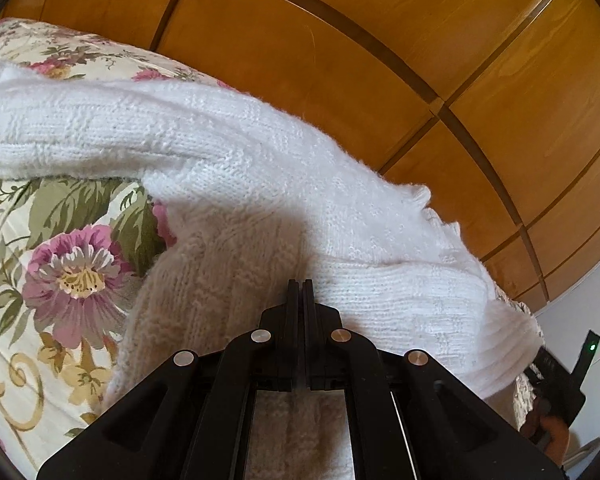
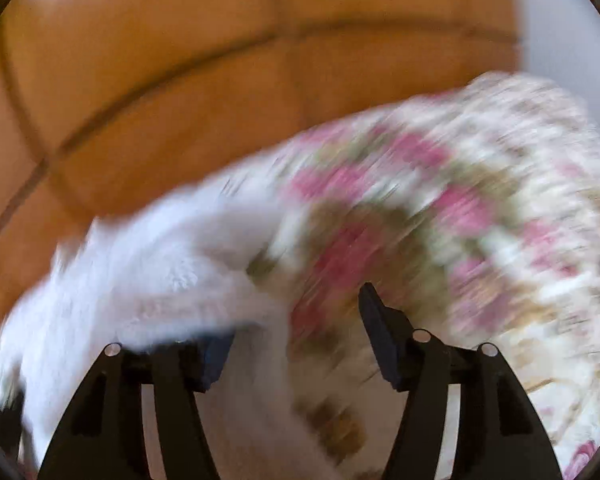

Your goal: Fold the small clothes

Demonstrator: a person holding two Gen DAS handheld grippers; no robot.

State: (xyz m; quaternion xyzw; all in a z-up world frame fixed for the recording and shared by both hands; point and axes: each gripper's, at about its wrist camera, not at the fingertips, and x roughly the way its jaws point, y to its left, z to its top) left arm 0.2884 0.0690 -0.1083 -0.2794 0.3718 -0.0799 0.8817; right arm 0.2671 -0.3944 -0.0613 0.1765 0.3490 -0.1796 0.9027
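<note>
A white knitted garment (image 1: 260,152) lies over the floral bedspread (image 1: 68,272), one fold doubled across the middle. My left gripper (image 1: 300,286) is shut, its tips resting on the knit, and I see no fabric pinched between them. In the right wrist view everything is smeared by motion. There the right gripper (image 2: 296,316) stands open over the bedspread (image 2: 460,200). The white garment (image 2: 148,272) lies to its left and drapes over the left finger, hiding that tip. The right finger (image 2: 380,328) is bare, and nothing is pressed between the pads.
Orange wooden cupboard panels (image 1: 380,40) rise close behind the bed and also fill the top of the right wrist view (image 2: 180,80). A black device with a green light (image 1: 591,347) and a hand (image 1: 548,432) show at the far right edge.
</note>
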